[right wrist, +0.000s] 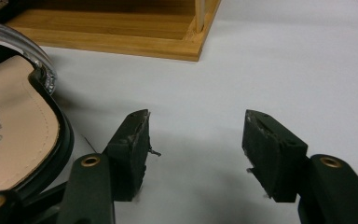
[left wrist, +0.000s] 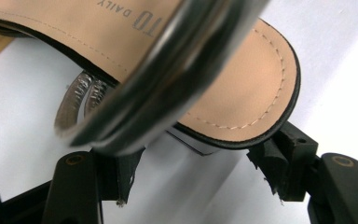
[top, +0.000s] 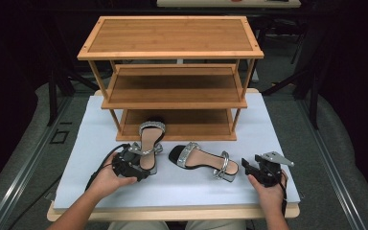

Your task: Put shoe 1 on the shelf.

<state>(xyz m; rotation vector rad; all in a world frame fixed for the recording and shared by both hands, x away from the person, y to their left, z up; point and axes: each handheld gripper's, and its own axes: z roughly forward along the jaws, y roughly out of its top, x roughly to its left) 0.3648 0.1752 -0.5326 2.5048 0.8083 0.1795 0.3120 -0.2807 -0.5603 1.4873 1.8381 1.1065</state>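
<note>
In the high view the left gripper (top: 133, 163) is reaching the heel of one sandal (top: 149, 143) before the rack (top: 172, 76) on the white surface (top: 268, 129), in its own view the jaws are standing open around the heel, which could slip from a shallow grip, and in the right gripper view the right gripper (right wrist: 193, 149) is waiting open beside the other sandal (right wrist: 14, 126).

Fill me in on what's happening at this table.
A person holds a two-jaw gripper in each hand at a white-topped table with a three-tier bamboo shoe rack. The left gripper has its jaws on either side of the heel end of a black sandal with silver straps, whose toe points at the rack's bottom shelf; whether they grip it is unclear. The right gripper rests open on the table beside the matching second sandal, which lies sideways and untouched.
</note>
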